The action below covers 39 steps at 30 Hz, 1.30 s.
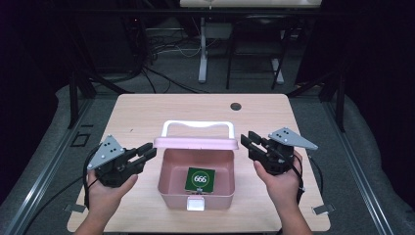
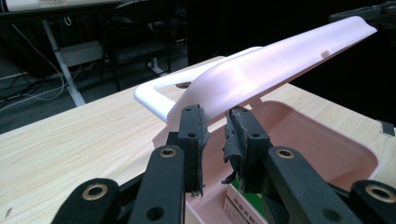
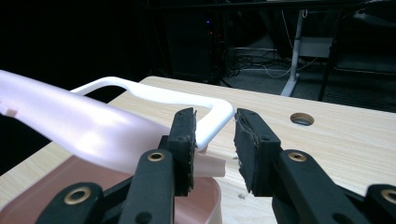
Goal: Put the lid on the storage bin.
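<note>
– Two tongs were logged at this step. What was the state of each?

– You held the left tongs (image 1: 148,152) drawn in to a narrow slit, their tips at the left end of the lid (image 1: 195,143). Whether the pads pinched that edge could not be told. You held the right tongs (image 1: 247,141) parted, just beside the right end of the lid. In the right gripper view a corner of the white handle (image 1: 195,124) lay in line with the gap, and neither pad pressed on it.

– Where was the box?

– You had the pink box (image 1: 169,196) on the tabletop (image 1: 142,112), between your two hands and towards your edge. Its lid was raised on the far side, and the handle stood out beyond it.

– What did the box contain?

– One green card (image 1: 199,179), printed 666, lay flat on the floor of the box. A white latch (image 1: 195,204) sat at the middle of the near wall.

– Any other reference mark?

– One round hole (image 1: 236,106) was set in the tabletop, beyond the box and towards your right.
</note>
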### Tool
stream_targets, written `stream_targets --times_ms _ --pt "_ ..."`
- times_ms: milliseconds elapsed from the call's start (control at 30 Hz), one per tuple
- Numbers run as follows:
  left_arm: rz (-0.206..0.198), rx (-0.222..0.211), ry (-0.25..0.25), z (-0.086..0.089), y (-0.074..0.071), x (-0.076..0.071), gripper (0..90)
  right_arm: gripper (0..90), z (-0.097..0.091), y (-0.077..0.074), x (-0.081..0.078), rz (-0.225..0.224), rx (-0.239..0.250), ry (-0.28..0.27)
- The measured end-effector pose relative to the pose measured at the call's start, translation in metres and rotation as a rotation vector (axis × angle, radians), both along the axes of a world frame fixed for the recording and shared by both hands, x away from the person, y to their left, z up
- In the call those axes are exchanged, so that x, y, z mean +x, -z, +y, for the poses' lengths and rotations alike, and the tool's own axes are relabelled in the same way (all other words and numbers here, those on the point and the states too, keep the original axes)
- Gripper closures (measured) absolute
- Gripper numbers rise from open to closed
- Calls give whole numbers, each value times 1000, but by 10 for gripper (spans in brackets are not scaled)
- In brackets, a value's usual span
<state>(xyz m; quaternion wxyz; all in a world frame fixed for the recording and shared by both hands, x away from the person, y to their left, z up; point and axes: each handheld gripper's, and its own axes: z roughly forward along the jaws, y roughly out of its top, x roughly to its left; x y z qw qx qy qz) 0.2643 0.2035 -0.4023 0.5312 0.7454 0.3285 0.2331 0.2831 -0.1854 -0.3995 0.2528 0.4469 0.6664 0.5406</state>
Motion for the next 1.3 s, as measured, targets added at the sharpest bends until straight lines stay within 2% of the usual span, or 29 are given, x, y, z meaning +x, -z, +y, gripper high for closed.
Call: stream_targets --times_ms 767,1067,1300 --pt "19 14 28 3 9 -14 758 666 -4 5 3 9 11 8" --pt "33 26 39 5 17 -22 758 663 -2 4 2 -1 12 6" --pt "38 27 45 6 22 -26 759 661 -4 7 5 12 8 6"
